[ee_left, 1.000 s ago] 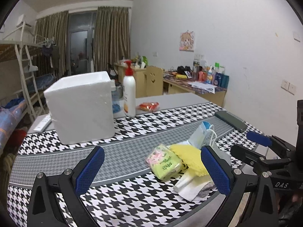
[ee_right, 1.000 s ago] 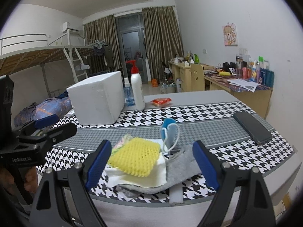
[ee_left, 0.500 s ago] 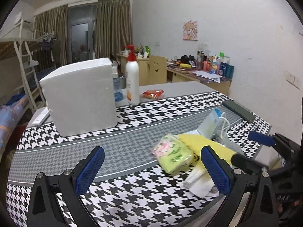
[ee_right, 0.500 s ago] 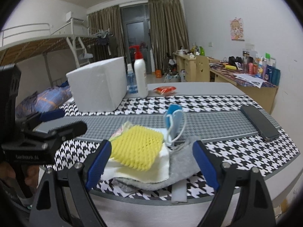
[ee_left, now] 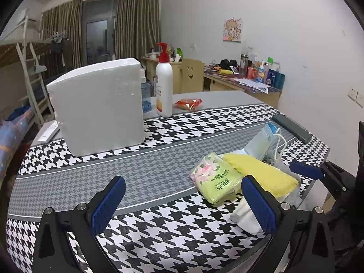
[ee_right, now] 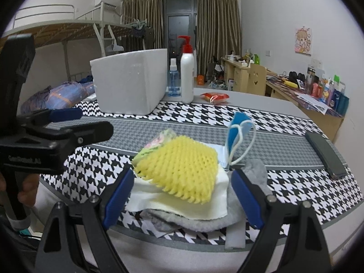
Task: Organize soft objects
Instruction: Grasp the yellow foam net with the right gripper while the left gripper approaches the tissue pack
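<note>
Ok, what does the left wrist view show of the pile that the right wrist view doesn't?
Only the left wrist view shows the green tissue pack's printed face. Only the right wrist view shows the layers under the yellow foam net: a white cloth on a grey cloth. Both show the blue face mask and the white foam box; both grippers, left gripper and right gripper, are open.

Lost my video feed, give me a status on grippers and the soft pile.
Left gripper open, empty. Right gripper open, jaws flanking the yellow foam net atop the soft pile. Tissue pack beside it. Nothing blocking.
</note>
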`<action>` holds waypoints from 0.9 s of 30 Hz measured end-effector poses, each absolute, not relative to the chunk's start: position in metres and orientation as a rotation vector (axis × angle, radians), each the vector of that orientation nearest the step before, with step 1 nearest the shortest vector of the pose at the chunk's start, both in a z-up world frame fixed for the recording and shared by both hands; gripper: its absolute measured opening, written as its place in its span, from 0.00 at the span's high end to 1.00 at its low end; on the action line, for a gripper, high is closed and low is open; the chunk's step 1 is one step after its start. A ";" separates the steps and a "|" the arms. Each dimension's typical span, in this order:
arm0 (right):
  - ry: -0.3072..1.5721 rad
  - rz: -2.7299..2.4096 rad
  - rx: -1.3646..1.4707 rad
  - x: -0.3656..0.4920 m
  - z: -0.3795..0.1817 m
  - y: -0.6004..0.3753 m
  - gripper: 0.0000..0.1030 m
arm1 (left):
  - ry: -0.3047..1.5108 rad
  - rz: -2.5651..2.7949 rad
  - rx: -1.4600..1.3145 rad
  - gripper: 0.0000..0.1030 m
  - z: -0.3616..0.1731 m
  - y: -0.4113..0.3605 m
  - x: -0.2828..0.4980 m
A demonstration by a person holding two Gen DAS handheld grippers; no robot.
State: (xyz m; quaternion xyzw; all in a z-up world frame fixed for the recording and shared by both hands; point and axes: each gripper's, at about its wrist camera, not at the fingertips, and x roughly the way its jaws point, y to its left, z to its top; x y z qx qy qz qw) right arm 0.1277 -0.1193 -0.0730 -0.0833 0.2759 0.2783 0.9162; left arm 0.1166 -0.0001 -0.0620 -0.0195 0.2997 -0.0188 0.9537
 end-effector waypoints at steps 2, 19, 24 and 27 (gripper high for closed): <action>0.580 0.572 -0.177 0.130 -0.075 -0.118 0.20 | 0.615 -0.050 -0.036 0.01 -0.063 -0.003 0.119; 0.625 0.575 -0.112 0.144 -0.081 -0.134 0.81 | 0.692 -0.099 -0.032 0.01 -0.078 -0.028 0.146; 0.621 0.568 -0.087 0.147 -0.080 -0.142 0.85 | 0.724 -0.082 -0.080 0.01 -0.084 -0.028 0.156; 0.620 0.570 -0.082 0.147 -0.080 -0.145 0.85 | 0.733 -0.079 -0.087 0.02 -0.086 -0.034 0.161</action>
